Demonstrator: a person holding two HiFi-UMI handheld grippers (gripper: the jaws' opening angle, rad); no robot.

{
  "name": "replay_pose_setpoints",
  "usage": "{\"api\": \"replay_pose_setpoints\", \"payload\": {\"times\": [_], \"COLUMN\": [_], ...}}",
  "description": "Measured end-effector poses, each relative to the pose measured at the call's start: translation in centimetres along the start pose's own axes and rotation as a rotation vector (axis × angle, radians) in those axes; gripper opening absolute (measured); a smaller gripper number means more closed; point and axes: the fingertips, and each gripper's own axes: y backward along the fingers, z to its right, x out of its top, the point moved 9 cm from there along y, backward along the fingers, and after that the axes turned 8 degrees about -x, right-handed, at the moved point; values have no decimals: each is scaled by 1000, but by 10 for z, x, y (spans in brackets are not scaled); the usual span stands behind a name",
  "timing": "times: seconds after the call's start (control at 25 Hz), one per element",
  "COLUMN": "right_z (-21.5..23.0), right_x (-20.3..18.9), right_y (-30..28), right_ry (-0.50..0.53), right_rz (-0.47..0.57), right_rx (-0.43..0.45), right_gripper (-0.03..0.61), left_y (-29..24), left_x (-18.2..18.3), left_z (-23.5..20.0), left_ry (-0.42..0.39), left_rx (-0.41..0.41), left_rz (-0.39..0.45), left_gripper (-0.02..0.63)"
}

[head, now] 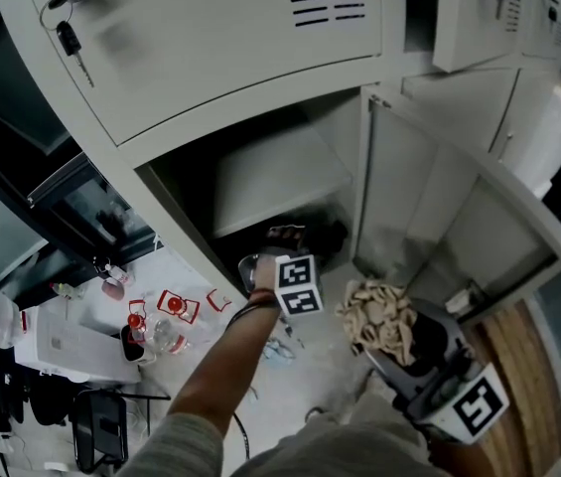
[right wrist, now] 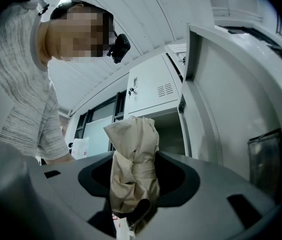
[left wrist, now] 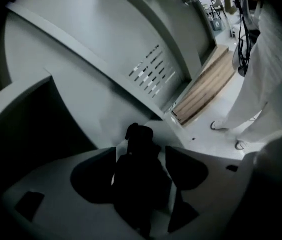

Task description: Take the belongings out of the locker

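Note:
The open lower locker compartment (head: 270, 182) lies ahead of me, dark at the bottom. My left gripper (head: 278, 251) reaches into its mouth and is shut on a black item (left wrist: 140, 176) whose kind I cannot make out; in the head view the item (head: 295, 235) merges with the shadow. My right gripper (head: 404, 346) hangs outside the locker at the lower right, shut on a crumpled beige cloth (right wrist: 133, 166). The same cloth (head: 379, 316) bulges out above the jaws in the head view.
The locker door (head: 459, 222) stands swung open to the right. A key (head: 70, 40) hangs in the upper door. Red-and-white small items (head: 173, 306) and a black device (head: 98, 427) lie left. A wooden board (head: 523, 366) is at right. A person's white-clad legs (left wrist: 260, 84) stand nearby.

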Motion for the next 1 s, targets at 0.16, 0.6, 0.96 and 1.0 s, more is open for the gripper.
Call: {"api": "replay_pose_setpoints", "payload": {"times": [0.16, 0.6, 0.96, 1.0], "right_z": [1, 7, 2, 3], "right_x": [2, 3, 10, 10], "right_y": [3, 4, 8, 9], "right_ry": [-2, -19, 9, 11], "right_rz": [3, 12, 20, 21], "right_rx": [-3, -7, -7, -11], "right_gripper": [207, 207, 207, 207], "left_y": [-14, -25, -14, -11], "left_x": [-5, 1, -7, -8], "left_z": [-10, -17, -10, -10], "left_ry": [-34, -93, -58, -54], "left_rx": [-30, -233, -134, -110], "left_rz": [-54, -117, 5, 24], "left_gripper": [295, 238, 210, 209]}}
